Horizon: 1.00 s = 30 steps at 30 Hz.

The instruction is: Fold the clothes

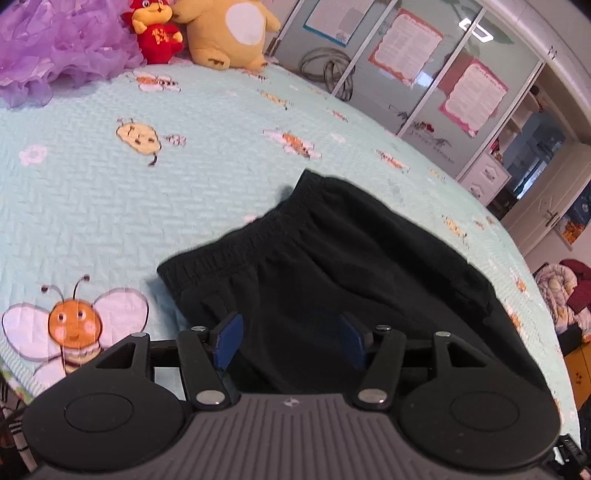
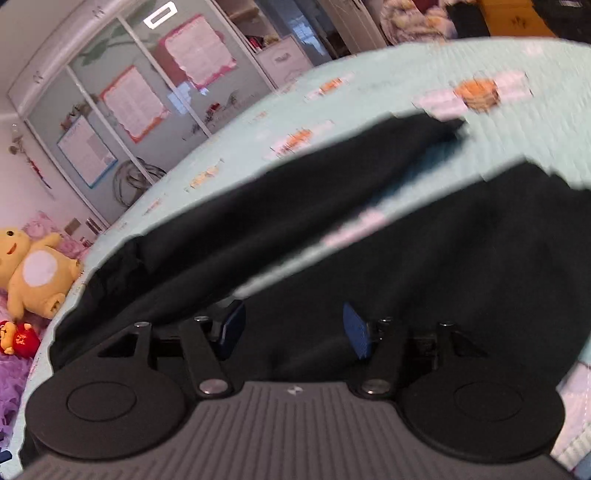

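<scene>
Left tool (image 1: 290, 341): blue pads spread wide with nothing between them; it hangs just above the near edge of the black shorts (image 1: 332, 266).
Shorts, left view: spread on the bed (image 1: 92, 192), with the elastic waistband (image 1: 243, 240) running up and to the right.
Bed's far edge: purple ruffled fabric (image 1: 55, 48), a red plush (image 1: 159, 31) and a yellow plush bear (image 1: 231, 31), all well apart from the garment.
Right tool (image 2: 293, 332): jaws also wide apart and gripping nothing, low over dark cloth.
Shorts, right view: the two legs (image 2: 295, 206) fan apart with a wedge of bedspread showing between them; this picture is motion-blurred, so hems are hard to place.
Stage, as I judge it: both tools poised to take hold, no fold begun.
Risk, left: closing here could pinch only the top layer, so the underside would drag and bunch.
Risk, right: a grab aimed through the blur may catch one leg or the bedspread, skewing the fold.
Risk, both: uneven lifting would twist the waistband.
</scene>
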Tool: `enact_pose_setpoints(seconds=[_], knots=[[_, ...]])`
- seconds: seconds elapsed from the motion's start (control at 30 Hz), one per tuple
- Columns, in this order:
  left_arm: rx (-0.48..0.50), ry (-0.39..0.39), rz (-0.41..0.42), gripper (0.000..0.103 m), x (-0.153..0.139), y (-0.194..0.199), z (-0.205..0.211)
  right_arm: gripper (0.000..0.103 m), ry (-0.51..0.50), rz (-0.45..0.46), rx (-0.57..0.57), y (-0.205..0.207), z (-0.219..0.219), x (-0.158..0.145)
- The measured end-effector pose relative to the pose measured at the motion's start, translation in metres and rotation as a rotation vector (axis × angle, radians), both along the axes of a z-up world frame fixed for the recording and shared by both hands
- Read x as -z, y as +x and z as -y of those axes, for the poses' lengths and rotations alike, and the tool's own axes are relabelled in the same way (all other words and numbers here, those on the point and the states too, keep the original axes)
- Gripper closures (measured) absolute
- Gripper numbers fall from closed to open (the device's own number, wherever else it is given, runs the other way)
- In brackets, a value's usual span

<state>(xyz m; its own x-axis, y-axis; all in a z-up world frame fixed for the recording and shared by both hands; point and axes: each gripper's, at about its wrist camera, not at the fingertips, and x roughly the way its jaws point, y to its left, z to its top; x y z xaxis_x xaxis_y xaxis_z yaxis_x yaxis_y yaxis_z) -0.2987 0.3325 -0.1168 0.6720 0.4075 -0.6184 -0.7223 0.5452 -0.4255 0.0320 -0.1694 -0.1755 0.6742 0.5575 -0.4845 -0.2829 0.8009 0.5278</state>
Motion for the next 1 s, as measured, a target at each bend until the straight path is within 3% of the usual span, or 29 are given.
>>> enact_pose_setpoints(seconds=[0.2, 0.3, 0.4, 0.67, 0.7, 0.8, 0.9, 1.0], knots=[[0.022, 0.017, 0.06, 0.041, -0.006, 0.038, -0.018, 0.043, -0.025, 0.164, -0.201, -0.007, -0.061, -0.058], [0.014, 0.035, 0.072, 0.035, -0.01, 0.06, -0.044, 0.042, -0.066, 0.198, -0.284, -0.008, -0.098, -0.06], [-0.007, 0.021, 0.091, 0.033, -0.011, 0.08, -0.084, 0.042, -0.164, 0.217, -0.28, -0.01, -0.131, -0.037], [-0.008, -0.17, 0.092, 0.033, 0.027, 0.154, -0.209, 0.04, -0.453, 0.298, -0.164, -0.045, -0.18, 0.029], [-0.002, -0.197, 0.089, 0.033, 0.034, 0.165, -0.223, 0.033, -0.467, 0.308, -0.156, -0.045, -0.181, 0.028], [0.023, -0.304, 0.096, 0.034, 0.059, 0.194, -0.251, 0.031, -0.456, 0.265, -0.174, -0.036, -0.178, 0.03], [0.078, -0.414, 0.177, 0.035, 0.073, 0.207, -0.261, 0.03, -0.433, 0.243, -0.179, -0.033, -0.176, 0.031], [0.109, -0.464, 0.254, 0.035, 0.077, 0.205, -0.261, 0.03, -0.443, 0.246, -0.179, -0.035, -0.178, 0.031]])
